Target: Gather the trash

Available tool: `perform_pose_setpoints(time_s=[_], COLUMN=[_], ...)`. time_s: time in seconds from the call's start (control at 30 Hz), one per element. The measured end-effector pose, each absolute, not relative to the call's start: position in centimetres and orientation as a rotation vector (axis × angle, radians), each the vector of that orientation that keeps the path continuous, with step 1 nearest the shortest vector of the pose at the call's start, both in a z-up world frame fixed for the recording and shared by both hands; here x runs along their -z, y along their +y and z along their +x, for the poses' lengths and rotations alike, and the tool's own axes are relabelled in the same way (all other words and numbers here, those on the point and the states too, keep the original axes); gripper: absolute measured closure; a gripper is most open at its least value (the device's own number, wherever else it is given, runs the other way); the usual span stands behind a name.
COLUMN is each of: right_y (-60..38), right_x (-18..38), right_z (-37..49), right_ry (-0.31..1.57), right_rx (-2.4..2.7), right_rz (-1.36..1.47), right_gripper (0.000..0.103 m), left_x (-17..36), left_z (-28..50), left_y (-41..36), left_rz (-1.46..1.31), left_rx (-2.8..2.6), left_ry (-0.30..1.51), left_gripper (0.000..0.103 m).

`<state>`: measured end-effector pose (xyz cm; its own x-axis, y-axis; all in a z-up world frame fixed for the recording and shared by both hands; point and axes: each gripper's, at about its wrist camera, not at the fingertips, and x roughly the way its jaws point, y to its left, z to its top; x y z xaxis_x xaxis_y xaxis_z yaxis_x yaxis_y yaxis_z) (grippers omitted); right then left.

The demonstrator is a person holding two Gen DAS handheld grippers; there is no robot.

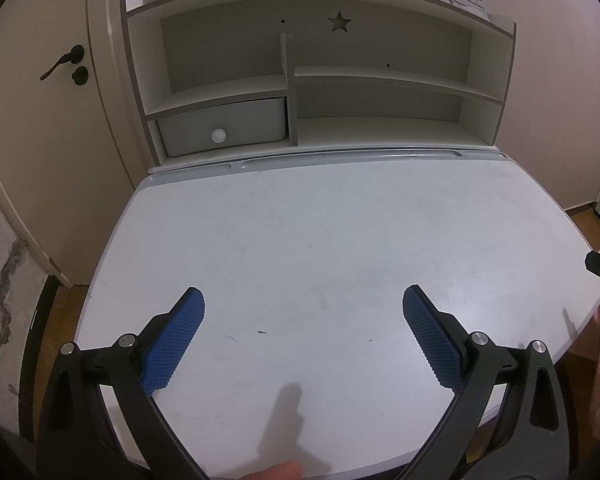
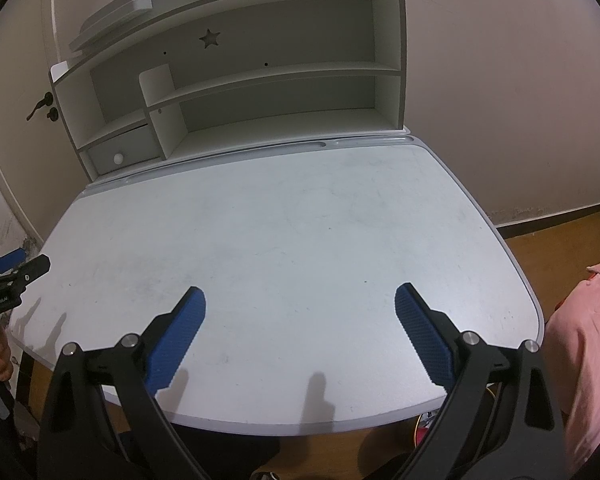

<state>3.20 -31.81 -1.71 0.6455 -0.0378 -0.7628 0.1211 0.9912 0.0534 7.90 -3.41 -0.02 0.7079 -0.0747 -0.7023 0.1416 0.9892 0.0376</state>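
White desk [image 1: 340, 240] stood w/ shelf hutch [image 1: 320, 80] at back, small drawer [image 1: 224, 126] lower left; door [image 1: 40, 100] beside, wood floor [image 2: 560, 248], plain walls [image 2: 500, 100].

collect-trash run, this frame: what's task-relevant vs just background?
Job:
left gripper, open, empty
right gripper, open, empty
desk top, no trash visible on it

Background:
shelf unit
drawer
door handle

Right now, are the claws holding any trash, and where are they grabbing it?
No, nothing is held. The left claw and the right claw are both open, with only bare desk between their blue pads.
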Motion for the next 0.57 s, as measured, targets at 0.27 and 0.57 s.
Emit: perform_pose_setpoints(time_s=[0.27,0.57], right_y=[-32.06,-32.48], right_x=[1.78,2.28], right_z=[3.33,3.74], right_ry=[0.865,0.874], right_rx=[0.096,0.101], right_rz=[0.107,0.109], right_gripper=[0.011,0.011], left_x=[-0.04,0.38], left_z=[7.54,8.12], left_y=[-3.51,-3.23], left_rz=[0.106,0.097], left_rx=[0.108,0.110], left_ry=[0.748,0.783], left_gripper=[0.007,0.007])
